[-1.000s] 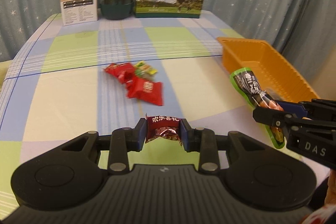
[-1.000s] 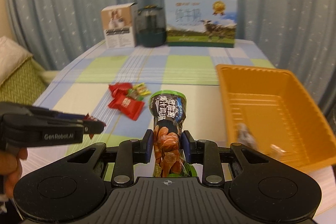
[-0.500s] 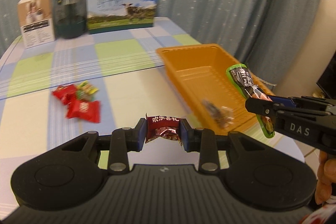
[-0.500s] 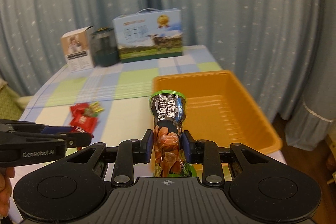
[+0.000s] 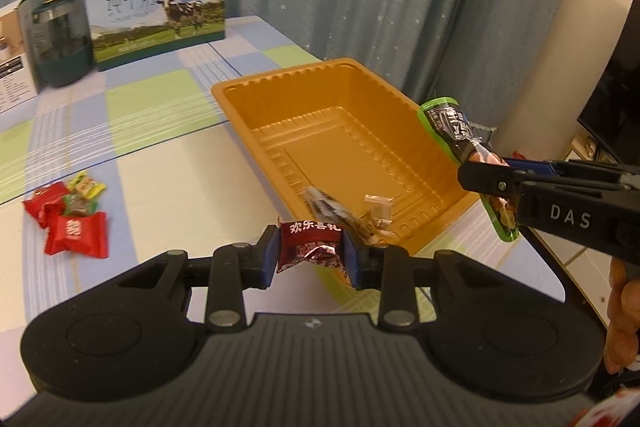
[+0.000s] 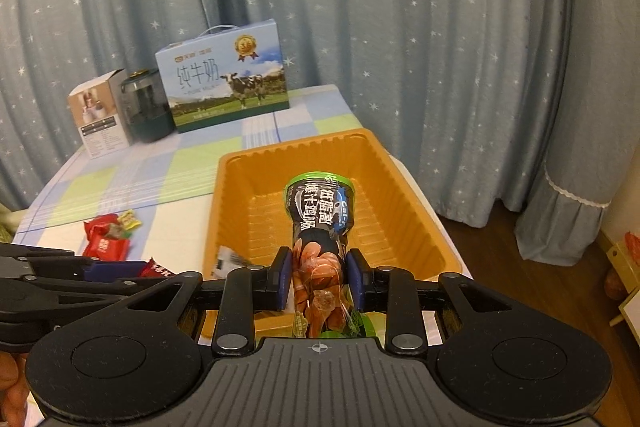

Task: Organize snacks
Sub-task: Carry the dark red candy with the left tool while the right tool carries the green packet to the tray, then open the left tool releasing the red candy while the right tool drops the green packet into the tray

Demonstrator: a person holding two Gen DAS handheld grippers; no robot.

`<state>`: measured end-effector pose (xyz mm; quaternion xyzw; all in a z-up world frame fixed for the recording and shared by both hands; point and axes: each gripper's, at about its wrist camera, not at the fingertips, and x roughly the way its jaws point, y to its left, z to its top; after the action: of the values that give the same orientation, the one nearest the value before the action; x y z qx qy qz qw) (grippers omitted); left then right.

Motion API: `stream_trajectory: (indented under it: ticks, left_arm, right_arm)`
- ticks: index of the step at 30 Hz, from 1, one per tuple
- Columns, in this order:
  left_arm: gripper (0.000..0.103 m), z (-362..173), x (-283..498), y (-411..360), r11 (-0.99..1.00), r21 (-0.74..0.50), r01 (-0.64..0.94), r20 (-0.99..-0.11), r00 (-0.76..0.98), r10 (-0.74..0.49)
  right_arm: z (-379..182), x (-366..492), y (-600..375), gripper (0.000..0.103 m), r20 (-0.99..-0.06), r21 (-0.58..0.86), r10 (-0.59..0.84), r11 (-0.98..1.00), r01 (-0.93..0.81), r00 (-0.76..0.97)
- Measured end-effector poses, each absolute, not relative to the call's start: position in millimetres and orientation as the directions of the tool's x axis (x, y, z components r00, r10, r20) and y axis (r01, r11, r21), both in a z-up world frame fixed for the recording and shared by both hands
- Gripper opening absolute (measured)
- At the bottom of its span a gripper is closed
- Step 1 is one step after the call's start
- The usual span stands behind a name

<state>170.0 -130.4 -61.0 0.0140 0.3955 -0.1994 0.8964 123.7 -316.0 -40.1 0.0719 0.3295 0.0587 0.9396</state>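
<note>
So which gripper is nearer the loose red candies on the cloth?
Left. The left gripper, holding a dark red candy, is beside the red candies; the right gripper is over the orange tray.

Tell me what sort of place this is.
Most likely a room in a home. A table under a checked tablecloth stands against star-patterned curtains, with a carton of milk at the back and a wooden floor beside it.

A checked tablecloth covers the table. At the right sits an orange tray; left, red candies; far back, a milk carton, dark jar and small box.
</note>
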Motion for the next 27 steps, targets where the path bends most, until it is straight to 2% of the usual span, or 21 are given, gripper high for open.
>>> stream_trajectory:
  ticks: [22, 27]
  left_arm:
    - [0.031, -87, 219, -175, 0.881, -0.087, 0.466, -0.740, 0.562, -0.371]
    - [0.035, -85, 230, -178, 0.884, -0.085, 0.460, -0.726, 0.579, -0.371]
  right_arm:
    - [-50, 161, -338, 0.030, -0.638, 0.182, 0.136, 0.983, -0.022, 0.758]
    - [-52, 166, -341, 0.030, -0.641, 0.190, 0.135, 0.982, -0.014, 0.756]
